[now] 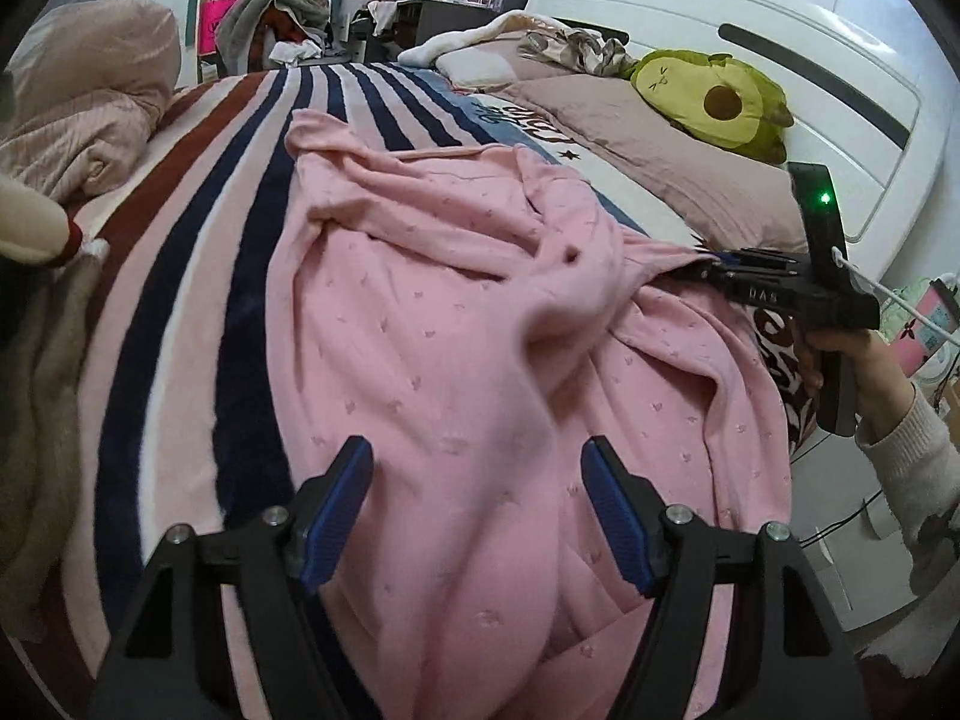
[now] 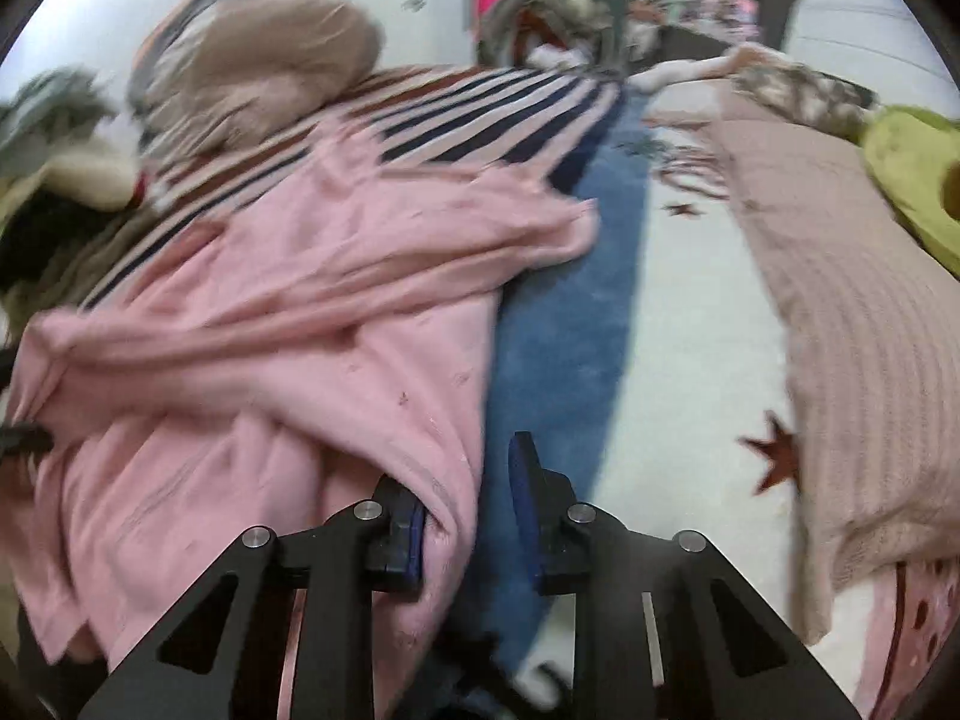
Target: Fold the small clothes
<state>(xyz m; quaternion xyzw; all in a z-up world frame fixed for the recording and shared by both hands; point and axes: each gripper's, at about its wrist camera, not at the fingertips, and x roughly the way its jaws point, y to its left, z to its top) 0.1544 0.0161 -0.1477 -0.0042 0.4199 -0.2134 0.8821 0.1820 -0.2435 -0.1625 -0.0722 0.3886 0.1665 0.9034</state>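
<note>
A pink knit garment with small heart motifs lies rumpled on the striped bed blanket. My left gripper is open just above the garment's near part, a blue pad on each side of the cloth. My right gripper shows at the garment's right edge in the left wrist view, its tip at the cloth. In the right wrist view the garment is blurred, and the right gripper has its jaws apart with a fold of the garment's edge between them, lying against the left pad.
An avocado plush and a beige pillow lie by the white headboard. A bundled beige duvet sits far left. A blue and white blanket part lies right of the garment. Room clutter stands behind the bed.
</note>
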